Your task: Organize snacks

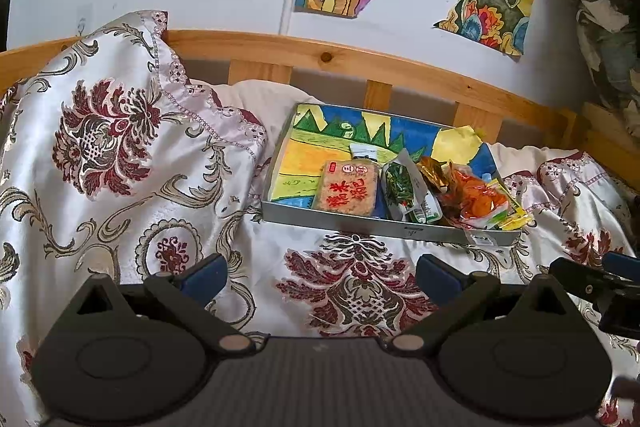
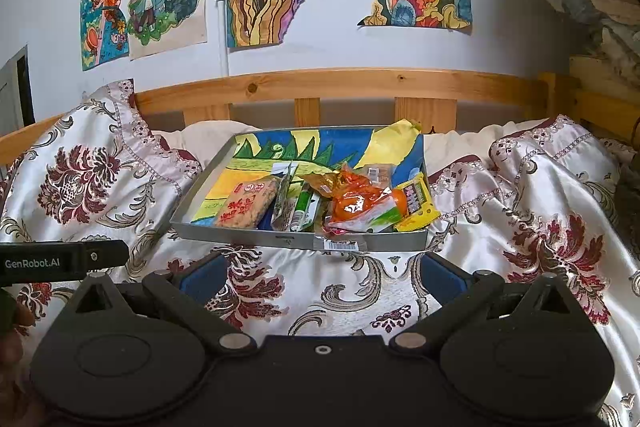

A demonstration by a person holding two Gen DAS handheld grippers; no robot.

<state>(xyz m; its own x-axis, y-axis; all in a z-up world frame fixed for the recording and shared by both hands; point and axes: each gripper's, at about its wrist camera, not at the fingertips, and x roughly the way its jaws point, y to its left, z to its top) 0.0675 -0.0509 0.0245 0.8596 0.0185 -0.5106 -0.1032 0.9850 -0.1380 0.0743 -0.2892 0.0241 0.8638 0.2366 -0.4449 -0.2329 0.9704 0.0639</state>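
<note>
Snack pile overlaps, so lower packets are half hidden and their labels unreadable. Shallow grey metal tray sits on the bed's glossy brocade cover, lined with a crayon drawing. Inside: flat rice cracker brick, crinkly orange packet, yellow packet at the right wall. Left gripper and right gripper both spread wide, empty, short of the tray.

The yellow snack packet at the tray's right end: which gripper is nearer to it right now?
Right, probably. The right gripper sits open just short of the tray, the yellow packet ahead and slightly right. The left gripper, also open, is off to that packet's left.
</note>
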